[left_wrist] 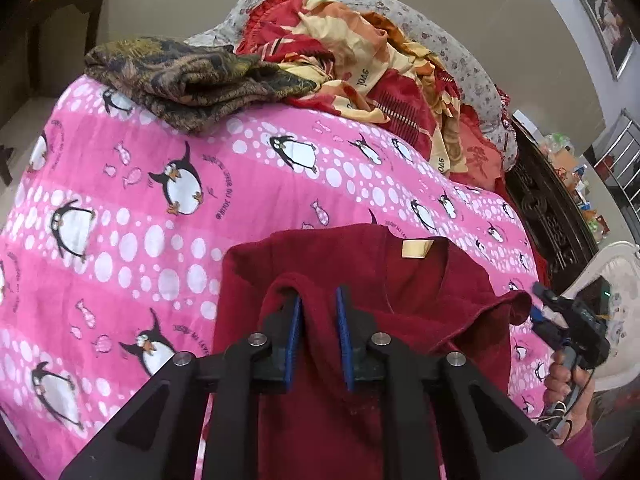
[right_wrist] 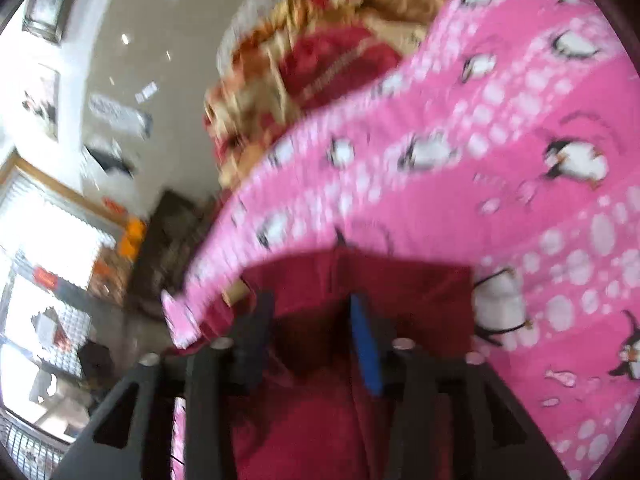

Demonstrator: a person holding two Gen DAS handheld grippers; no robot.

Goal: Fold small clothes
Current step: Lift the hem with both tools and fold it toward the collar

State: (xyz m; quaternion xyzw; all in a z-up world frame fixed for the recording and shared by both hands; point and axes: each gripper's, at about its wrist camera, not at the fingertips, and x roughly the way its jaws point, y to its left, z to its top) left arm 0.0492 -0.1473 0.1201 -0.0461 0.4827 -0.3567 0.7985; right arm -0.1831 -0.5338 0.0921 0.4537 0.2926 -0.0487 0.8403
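A dark red garment (left_wrist: 420, 292) with a tan neck label (left_wrist: 416, 248) lies on the pink penguin-print bedsheet (left_wrist: 160, 200). My left gripper (left_wrist: 318, 296) has its blue pads around a raised fold of the red cloth at the garment's left part. My right gripper (left_wrist: 538, 300) shows at the garment's right edge, pinching a lifted corner. In the blurred right wrist view the right gripper (right_wrist: 312, 304) sits over the red garment (right_wrist: 400, 292), with cloth between its fingers, on the pink sheet (right_wrist: 480, 160).
A folded dark patterned cloth (left_wrist: 188, 76) and a pile of red and cream bedding (left_wrist: 360, 52) lie at the bed's far end. A dark carved wooden frame (left_wrist: 548, 208) borders the bed's right side. Cluttered shelves (right_wrist: 60, 280) stand beyond the bed edge.
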